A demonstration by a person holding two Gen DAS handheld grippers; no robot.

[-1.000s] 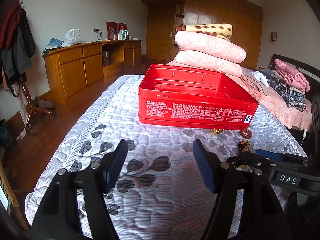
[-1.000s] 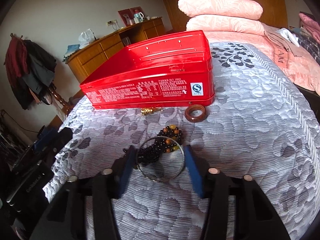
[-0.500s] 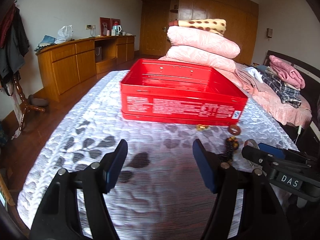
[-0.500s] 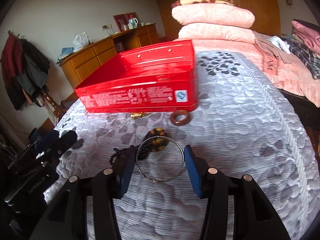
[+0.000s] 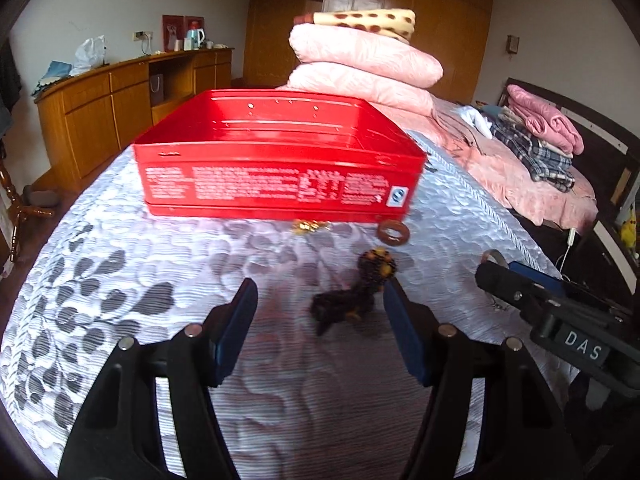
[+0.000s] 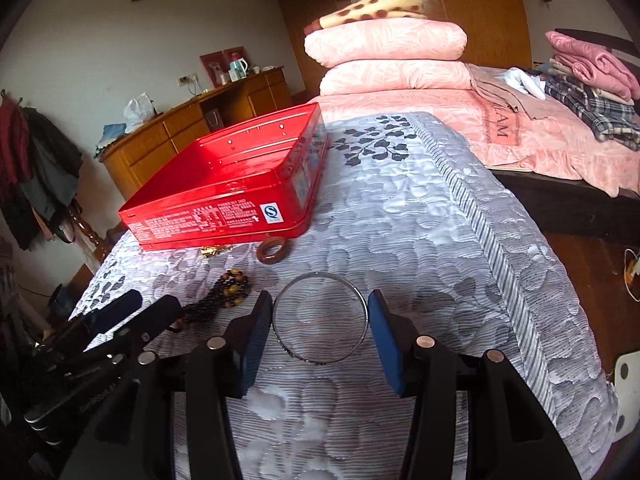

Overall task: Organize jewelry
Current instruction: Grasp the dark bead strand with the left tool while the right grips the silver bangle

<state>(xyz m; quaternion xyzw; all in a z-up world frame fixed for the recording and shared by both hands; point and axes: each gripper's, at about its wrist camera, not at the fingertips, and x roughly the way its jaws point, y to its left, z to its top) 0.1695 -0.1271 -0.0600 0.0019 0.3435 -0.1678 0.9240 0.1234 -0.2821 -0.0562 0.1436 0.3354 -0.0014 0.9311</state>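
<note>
Right tongs (image 6: 320, 320) pinching silver bangle (image 6: 320, 317) edge to edge between blue pads (image 6: 256, 334), the ring held above the quilted bed (image 6: 440, 240); whether it touches the quilt, cannot tell. Left tongs (image 5: 320, 322) spread wide, nothing gripped, low over the quilt. Dark bead bracelet (image 5: 356, 292) with amber beads lies in a heap on the bed between the left fingertips, closer to the right-hand pad, not touched as far as visible. In the right wrist view the same beads sit just left of the right tongs, beside the other tool's black body. Further on, brown ring (image 5: 393, 233) lies flat near the red tin's corner. Small gold piece (image 5: 310, 225) lies just left of it, right at the foot of the tin wall. Red tin (image 5: 276, 176) stands open on the bed; its inside is only partly seen. Behind it pink pillows (image 5: 360, 64) stacked, spotted blanket (image 5: 368, 22) on top. Wooden sideboard (image 5: 104, 116) along the far wall at left.
</note>
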